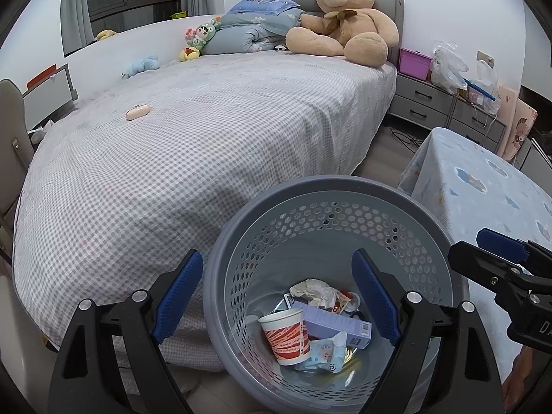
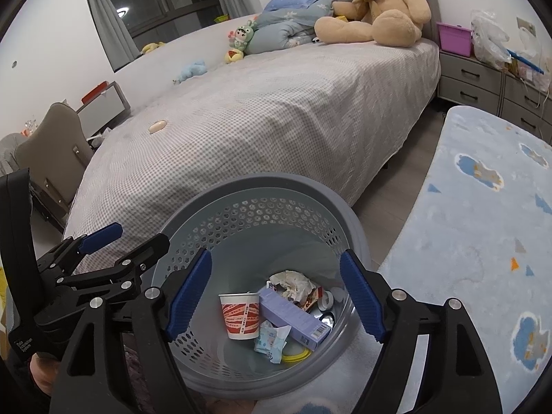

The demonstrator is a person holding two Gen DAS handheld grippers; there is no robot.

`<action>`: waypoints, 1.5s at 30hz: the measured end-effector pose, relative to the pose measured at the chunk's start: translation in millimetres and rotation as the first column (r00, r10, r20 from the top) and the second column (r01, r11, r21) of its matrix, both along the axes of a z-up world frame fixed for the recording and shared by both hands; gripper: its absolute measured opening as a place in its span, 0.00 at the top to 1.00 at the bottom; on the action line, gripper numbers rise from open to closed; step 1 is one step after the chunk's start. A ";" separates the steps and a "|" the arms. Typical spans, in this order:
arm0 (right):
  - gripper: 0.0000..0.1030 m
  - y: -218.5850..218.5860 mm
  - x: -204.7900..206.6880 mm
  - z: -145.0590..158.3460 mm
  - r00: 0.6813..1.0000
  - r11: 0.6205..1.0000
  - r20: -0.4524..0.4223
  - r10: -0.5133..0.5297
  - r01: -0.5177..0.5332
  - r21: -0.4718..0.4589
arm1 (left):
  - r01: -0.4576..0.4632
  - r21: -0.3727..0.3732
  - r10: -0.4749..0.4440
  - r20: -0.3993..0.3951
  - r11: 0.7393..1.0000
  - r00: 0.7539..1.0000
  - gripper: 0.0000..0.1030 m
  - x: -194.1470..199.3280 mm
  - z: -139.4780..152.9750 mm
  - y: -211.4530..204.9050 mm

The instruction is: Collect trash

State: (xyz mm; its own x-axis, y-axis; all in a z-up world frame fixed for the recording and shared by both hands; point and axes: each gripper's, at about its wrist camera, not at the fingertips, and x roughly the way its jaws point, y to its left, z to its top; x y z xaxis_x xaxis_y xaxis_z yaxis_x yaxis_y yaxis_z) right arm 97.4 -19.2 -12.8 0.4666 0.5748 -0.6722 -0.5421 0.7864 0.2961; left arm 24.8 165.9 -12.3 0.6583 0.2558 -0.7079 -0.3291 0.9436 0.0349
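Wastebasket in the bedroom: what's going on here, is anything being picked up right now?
Nothing is being picked up. A person holds two grippers over a grey perforated wastebasket that stands beside the bed. The left gripper and the right gripper are both open, with nothing between their fingers. The trash already lies in the basket: a red-striped paper cup, a lilac box, crumpled paper and a small blue wrapper.

teddy bear (image 1: 348,17) sits on the checked bed (image 1: 207,145), grey nightstand (image 1: 424,98) beside it.
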 end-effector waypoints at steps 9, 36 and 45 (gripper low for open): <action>0.24 0.2 0.9 -3.2 1.000 1.000 0.000 -0.004 0.004 -0.008 | -0.004 -0.001 0.004 -0.001 1.000 1.000 0.18 0.6 -0.1 1.5; 0.21 2.0 1.3 -6.8 1.000 1.000 -0.004 -0.002 0.002 -0.020 | -0.006 -0.006 0.006 -0.010 1.000 1.000 0.18 2.7 -1.0 1.2; 0.21 2.4 1.4 -7.4 1.000 1.000 -0.005 -0.003 0.003 -0.020 | -0.009 0.011 0.009 -0.008 1.000 1.000 0.18 1.9 -0.7 1.6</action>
State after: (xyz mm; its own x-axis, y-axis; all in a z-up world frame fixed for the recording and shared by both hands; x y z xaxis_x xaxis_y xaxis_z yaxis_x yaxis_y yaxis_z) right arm 98.8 -16.7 -20.2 0.4645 0.5596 -0.6863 -0.5384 0.7938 0.2829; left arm 26.7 167.5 -13.0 0.6500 0.2695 -0.7106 -0.3373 0.9402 0.0480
